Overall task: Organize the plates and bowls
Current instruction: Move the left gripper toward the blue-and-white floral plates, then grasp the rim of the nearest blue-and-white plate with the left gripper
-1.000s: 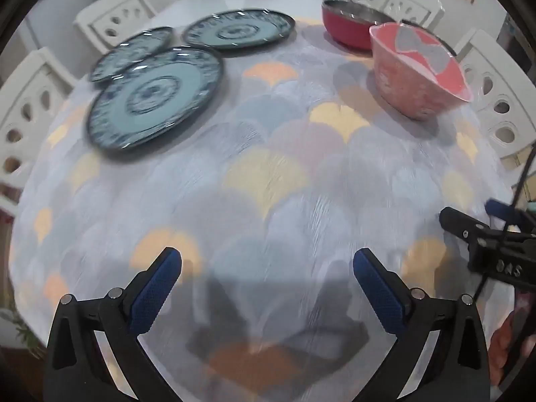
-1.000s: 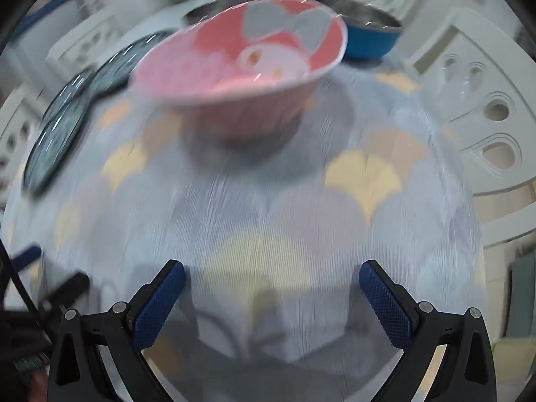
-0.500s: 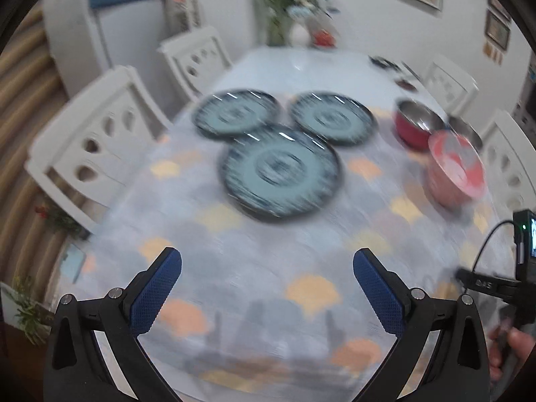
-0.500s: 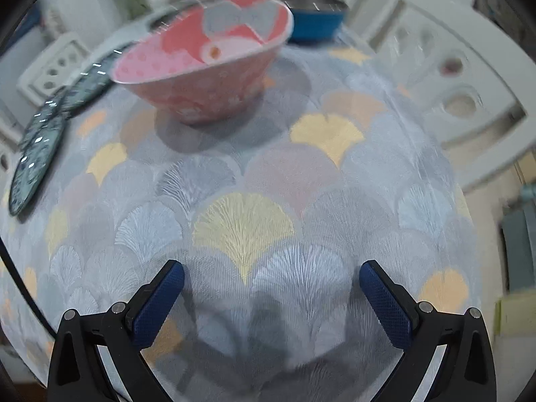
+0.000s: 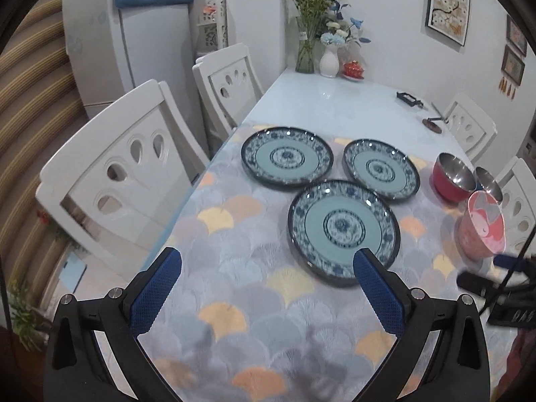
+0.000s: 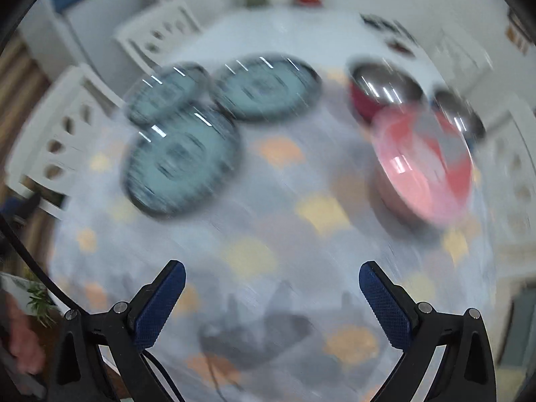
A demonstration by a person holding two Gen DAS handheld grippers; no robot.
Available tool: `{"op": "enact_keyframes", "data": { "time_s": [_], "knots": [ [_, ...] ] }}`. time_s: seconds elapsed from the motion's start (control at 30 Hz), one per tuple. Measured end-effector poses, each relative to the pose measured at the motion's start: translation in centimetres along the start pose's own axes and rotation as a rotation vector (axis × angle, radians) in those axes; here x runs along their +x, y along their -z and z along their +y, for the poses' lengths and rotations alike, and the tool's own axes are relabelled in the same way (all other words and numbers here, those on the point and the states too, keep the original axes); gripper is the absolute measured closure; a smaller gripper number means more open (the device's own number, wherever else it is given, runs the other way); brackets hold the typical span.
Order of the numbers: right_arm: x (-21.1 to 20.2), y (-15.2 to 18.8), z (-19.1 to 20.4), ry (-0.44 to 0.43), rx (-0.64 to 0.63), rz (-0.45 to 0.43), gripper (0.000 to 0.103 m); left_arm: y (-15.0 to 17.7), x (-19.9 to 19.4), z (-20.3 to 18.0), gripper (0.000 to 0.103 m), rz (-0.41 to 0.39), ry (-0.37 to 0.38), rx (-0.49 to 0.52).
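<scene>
A long white table (image 5: pixel 338 107) stood in a dining room, its near half covered by a pale cloth printed with grey, yellow and orange fan shapes (image 5: pixel 254 268). Three round blue-and-white patterned ceramic plates lay flat on the cloth in a triangle: the nearest plate (image 5: pixel 343 231) closest to the camera, a far left plate (image 5: pixel 287 156) and a far right plate (image 5: pixel 382 169) behind it. Their rims sat just beside one another. To the right stood a red bowl with a shiny steel lining (image 5: pixel 453 176), a second steel-lined bowl (image 5: pixel 488 182) just beside it, and nearer, a pink bowl with a cartoon print inside (image 5: pixel 482 226).

The left tool (image 5: pixel 266 261) hovered above the near end of the cloth, its two blue-padded fingers spread wide with nothing between them. The right finger overlapped the near rim of the nearest plate in this view; contact could not be judged. The right tool (image 6: pixel 272 273) was likewise spread wide and empty above the cloth; its view was heavily blurred, though the three plates and the pink bowl (image 6: pixel 423 164) could be made out.

White chairs with teardrop cut-outs (image 5: pixel 124 167) lined the left side of the table, and a vase of flowers (image 5: pixel 306 47) stood at its far end.
</scene>
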State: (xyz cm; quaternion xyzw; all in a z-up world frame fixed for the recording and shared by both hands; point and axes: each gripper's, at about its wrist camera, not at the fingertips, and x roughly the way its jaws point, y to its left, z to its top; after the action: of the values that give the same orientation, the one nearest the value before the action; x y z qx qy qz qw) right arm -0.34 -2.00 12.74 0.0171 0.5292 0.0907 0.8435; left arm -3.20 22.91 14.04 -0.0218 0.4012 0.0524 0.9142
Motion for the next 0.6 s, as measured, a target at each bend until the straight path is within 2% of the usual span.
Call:
{"op": "enact_keyframes", "data": {
  "time_s": [0.07,0.17,0.33,0.6],
  "knots": [
    [-0.2,-2.0,1.3,-0.025,0.012,-0.047,0.000,-0.4,0.4,0.3,0.001,-0.010,0.015,0.017],
    [1.2,-3.1,3.6,-0.027,0.036,-0.072,0.000,-1.3,1.7,0.8,0.001,-0.004,0.039,0.034],
    [4.0,-3.0,4.5,0.010,0.087,-0.012,0.001,-2.9,4.8,1.2,0.001,0.035,0.105,0.043],
    [6.4,-4.4,4.3,0.088,0.118,0.017,0.002,-4.1,9.9,0.0,0.002,0.120,0.180,0.058]
  ]
}}
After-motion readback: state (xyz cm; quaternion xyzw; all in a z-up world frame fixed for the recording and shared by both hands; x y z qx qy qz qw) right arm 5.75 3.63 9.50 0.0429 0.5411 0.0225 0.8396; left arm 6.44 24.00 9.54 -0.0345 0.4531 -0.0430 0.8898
